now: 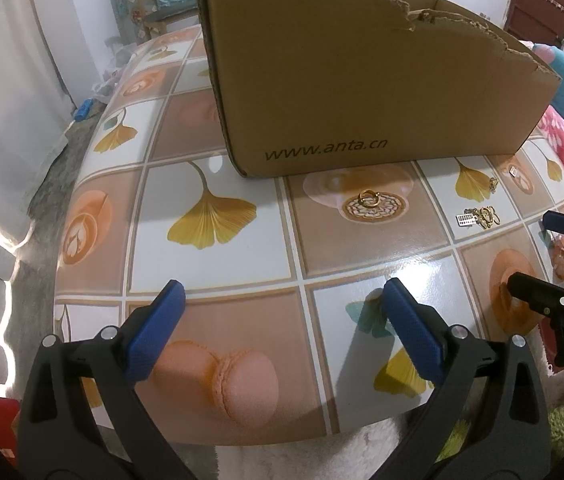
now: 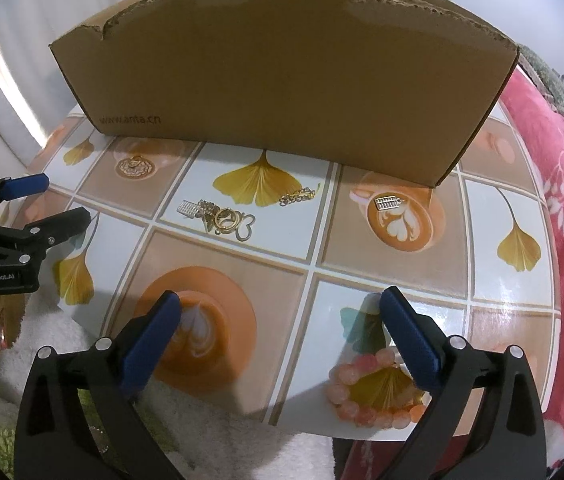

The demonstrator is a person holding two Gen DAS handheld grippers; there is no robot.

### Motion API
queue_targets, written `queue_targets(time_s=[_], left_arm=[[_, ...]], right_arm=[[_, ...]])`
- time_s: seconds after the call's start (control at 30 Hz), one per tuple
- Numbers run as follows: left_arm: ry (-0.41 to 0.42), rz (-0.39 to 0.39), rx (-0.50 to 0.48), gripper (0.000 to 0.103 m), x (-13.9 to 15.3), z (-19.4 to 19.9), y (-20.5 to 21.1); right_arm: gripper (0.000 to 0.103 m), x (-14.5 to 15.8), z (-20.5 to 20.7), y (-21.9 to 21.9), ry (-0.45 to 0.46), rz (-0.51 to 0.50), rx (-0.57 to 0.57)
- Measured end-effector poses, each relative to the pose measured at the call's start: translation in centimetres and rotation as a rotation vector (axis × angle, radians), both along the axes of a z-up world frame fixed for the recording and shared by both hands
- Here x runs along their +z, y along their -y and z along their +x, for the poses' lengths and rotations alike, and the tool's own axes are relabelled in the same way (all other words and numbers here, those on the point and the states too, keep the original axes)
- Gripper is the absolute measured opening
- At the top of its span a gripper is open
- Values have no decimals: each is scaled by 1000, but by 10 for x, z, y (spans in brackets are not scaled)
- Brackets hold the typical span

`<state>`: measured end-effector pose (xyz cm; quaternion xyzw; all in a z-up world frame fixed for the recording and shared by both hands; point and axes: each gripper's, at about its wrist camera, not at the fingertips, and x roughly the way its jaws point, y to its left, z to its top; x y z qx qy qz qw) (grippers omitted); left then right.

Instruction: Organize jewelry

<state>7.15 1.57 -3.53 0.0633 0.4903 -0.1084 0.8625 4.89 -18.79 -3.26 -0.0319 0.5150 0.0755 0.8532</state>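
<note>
A torn-rimmed cardboard box [image 1: 362,72] [image 2: 282,80] stands at the back of the tiled table [image 1: 217,264]. In front of it lie a gold ring [image 1: 369,199] [image 2: 135,164], a heap of gold pieces [image 1: 482,216] [image 2: 221,218], a short gold chain [image 2: 300,197] and a small abacus charm [image 2: 388,203]. A pink bead bracelet [image 2: 370,392] lies at the front edge, partly under one finger of my right gripper [image 2: 282,296]. That gripper is open and holds nothing. My left gripper [image 1: 282,286] hangs open over the table's near left part, also bare.
A pink flowered blanket [image 2: 554,200] borders the table on the right. White fluffy fabric [image 2: 209,432] lies below the table's front edge. Each gripper shows at the side of the other's view. A chair [image 1: 153,8] stands behind the table.
</note>
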Motion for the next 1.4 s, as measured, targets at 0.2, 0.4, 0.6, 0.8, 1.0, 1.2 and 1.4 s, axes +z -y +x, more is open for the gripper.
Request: queue_targets(time_s=[0.2, 0.4, 0.6, 0.8, 1.0, 1.2, 1.4], left_arm=[[2, 1, 8, 96, -2, 1, 0], [7, -2, 3, 96, -2, 1, -1], [3, -1, -10, 96, -2, 5, -2], [99, -54, -47, 95, 17, -1, -2], [166, -85, -141, 86, 31, -6, 15], [166, -58, -229, 63, 28, -2, 33], [138, -58, -270, 39, 23, 8, 43]], right_arm=[[96, -1, -2, 5, 12, 15, 15], [96, 9, -1, 14, 15, 87, -2], [96, 22, -2, 18, 67, 147, 15], [93, 28, 2, 21, 93, 159, 23], [78, 26, 7, 22, 81, 181, 10], [61, 28, 11, 21, 95, 195, 22], [49, 23, 15, 19, 84, 219, 49]])
